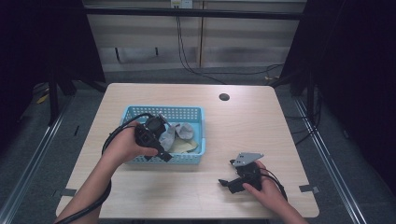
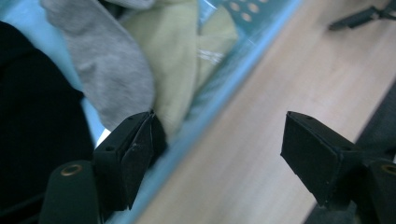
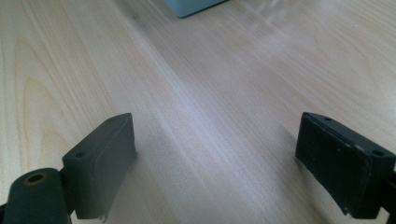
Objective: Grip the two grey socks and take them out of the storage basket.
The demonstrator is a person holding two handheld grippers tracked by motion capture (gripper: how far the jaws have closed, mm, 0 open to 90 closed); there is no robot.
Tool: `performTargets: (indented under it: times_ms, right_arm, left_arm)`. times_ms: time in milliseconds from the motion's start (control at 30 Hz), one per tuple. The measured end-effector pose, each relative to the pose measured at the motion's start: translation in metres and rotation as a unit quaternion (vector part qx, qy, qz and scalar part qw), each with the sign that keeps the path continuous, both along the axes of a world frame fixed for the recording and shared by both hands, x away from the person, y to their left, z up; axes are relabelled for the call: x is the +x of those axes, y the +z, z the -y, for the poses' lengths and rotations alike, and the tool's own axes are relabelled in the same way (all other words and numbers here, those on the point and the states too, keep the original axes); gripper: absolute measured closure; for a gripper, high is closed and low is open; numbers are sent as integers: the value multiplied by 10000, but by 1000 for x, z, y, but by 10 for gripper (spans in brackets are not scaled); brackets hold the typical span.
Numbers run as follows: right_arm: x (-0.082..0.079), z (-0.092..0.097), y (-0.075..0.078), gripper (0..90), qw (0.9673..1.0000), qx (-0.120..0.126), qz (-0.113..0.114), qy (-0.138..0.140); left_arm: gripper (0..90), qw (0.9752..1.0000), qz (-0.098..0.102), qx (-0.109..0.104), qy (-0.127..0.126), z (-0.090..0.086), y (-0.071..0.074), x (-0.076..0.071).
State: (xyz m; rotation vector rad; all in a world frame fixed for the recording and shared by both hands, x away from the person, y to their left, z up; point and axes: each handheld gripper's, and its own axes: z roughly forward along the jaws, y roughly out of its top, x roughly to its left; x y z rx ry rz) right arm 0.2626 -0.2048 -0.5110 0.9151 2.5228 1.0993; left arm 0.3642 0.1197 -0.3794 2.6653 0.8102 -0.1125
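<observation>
High view: I see my left tongs (image 1: 164, 156) over the near rim of the blue basket (image 1: 140, 112), which stands left of the table's (image 1: 243, 135) middle. In the left gripper view their jaws stand spread wide with nothing between them, one over the basket's edge, one over bare wood. Inside the basket lie a grey sock (image 2: 107, 60), a pale yellow cloth (image 2: 177, 56) touching it, and something black (image 2: 32, 116). My right tongs (image 1: 225, 183) rest low near the table's front right, released, bare wood between their jaws, well apart from the basket.
</observation>
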Motion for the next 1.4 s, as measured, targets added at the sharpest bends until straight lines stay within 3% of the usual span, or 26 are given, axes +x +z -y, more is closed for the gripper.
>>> performTargets:
  times_ms: [133,333,367,533,600,833,900,933,1033,1167,1400]
  right_arm:
    - [0,0,0,115,10000,5,-24,-1]
    - [0,0,0,116,10000,2,1,1]
    - [0,0,0,116,10000,1,0,1]
    - [0,0,0,115,10000,2,0,5]
    - [0,0,0,116,10000,1,4,6]
    - [0,0,0,116,10000,-1,-32,2]
    - [0,0,0,116,10000,1,0,0]
    - [0,0,0,116,10000,2,0,0]
    - [0,0,0,116,10000,7,-29,0]
    - [0,0,0,116,10000,1,0,-1]
    - [0,0,0,116,10000,1,3,0]
  left_arm:
    - [242,9997,36,154,201,1,-8,18]
    - [240,9990,28,141,416,6,-18,34]
    - [241,9981,71,189,579,8,-25,42]
    - [232,9964,197,205,796,11,-37,55]
    - [230,9940,276,102,1058,13,-45,64]
    - [230,9911,157,322,1281,17,-69,78]
    - [287,9912,125,288,1287,17,-73,79]
    - [342,9912,11,305,1285,17,-75,80]
    - [513,9915,-32,444,1225,16,-77,80]
    - [748,9904,-66,620,1230,13,-67,80]
    - [783,9916,22,652,1115,8,-40,77]
